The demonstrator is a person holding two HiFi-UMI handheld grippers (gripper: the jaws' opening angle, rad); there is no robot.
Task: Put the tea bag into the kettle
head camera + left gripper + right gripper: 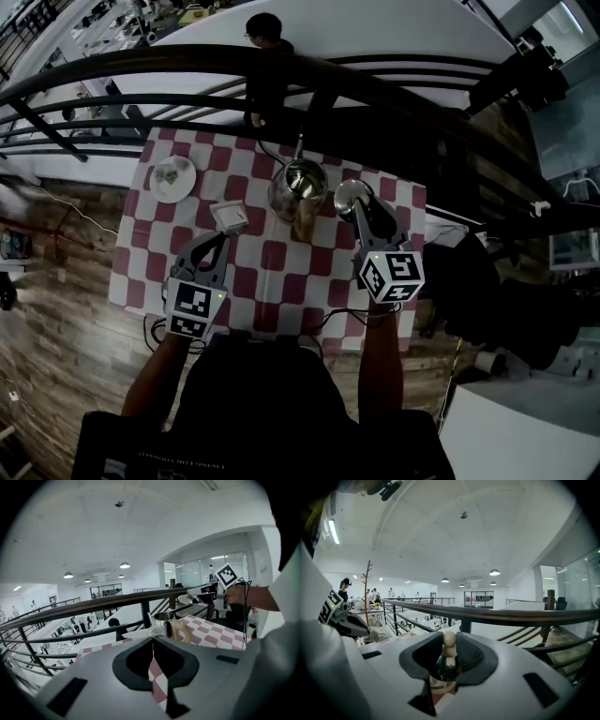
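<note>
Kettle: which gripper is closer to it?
Right. The right gripper holds the lid close beside the kettle; the left gripper, pinching the tea bag, is farther off at its other side.

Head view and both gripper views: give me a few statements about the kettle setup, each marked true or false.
1. The lid sits on the kettle. False: the right gripper holds it by its knob, beside the kettle.
2. The left gripper is open. False: it is shut on the tea bag.
3. In the head view a plate stands left of the kettle. True.
4. The kettle stands open. True.
</note>
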